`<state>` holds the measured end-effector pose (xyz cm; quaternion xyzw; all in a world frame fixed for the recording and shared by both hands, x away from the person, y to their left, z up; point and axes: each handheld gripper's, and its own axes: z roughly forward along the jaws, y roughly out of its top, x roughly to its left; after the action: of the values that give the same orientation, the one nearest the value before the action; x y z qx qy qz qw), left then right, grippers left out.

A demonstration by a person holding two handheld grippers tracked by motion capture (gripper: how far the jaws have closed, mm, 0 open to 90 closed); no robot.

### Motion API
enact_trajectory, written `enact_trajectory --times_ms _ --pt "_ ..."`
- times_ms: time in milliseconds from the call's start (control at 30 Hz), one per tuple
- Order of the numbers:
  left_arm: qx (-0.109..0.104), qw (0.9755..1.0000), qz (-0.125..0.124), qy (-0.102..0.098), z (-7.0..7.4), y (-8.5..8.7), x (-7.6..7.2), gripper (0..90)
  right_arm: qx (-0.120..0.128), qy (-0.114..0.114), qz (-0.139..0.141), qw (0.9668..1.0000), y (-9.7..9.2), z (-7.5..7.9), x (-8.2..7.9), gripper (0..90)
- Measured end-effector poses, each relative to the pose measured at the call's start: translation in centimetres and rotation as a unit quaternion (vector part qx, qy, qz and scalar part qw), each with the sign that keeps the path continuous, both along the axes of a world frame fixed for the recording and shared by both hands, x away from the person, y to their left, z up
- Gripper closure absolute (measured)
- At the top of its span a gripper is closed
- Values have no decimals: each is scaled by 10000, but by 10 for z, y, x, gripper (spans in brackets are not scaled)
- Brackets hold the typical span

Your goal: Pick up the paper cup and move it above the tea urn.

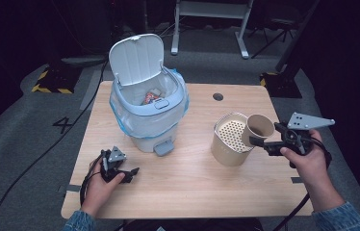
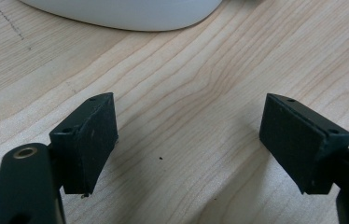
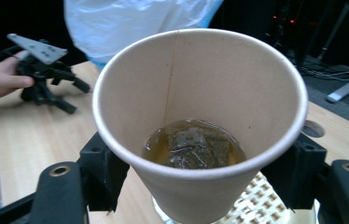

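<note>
Paper cup [image 3: 200, 126], clenched in the right gripper [image 1: 269, 142] jaws, tips its mouth sideways above the perforated strainer pot [image 1: 231, 139]; tea and a teabag [image 3: 193, 149] sit inside. Left gripper [image 2: 189, 144] rests released on the wooden surface [image 1: 187, 183] near the open bin [image 1: 147, 113].

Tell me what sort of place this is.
Probably a lab or recording studio, not a kitchen: a lone wooden table on grey carpet in a dark room, hazard-striped floor bases, and a number marked on the floor.
</note>
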<state>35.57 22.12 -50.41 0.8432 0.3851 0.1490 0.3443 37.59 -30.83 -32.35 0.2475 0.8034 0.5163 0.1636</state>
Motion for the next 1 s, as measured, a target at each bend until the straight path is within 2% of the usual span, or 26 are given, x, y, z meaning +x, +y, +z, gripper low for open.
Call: enact_trajectory --times_ms 100,367,533,700,1000 --pt "0 10000 0 0 0 0 0 196 -106 -67 -104 9999 2 2 11 306" --pt "-1 10000 1 5 0 0 0 195 -143 -16 -187 9997 9 1 39 306" --pt "-1 10000 -2 2 0 0 0 195 -104 -83 -220 9997 11 -3 52 305" --pt "-1 10000 -2 2 0 0 0 195 -264 -55 -269 9993 14 -9 60 306" --pt "1 10000 -2 2 0 0 0 195 -344 -110 -307 9989 15 -12 63 308"
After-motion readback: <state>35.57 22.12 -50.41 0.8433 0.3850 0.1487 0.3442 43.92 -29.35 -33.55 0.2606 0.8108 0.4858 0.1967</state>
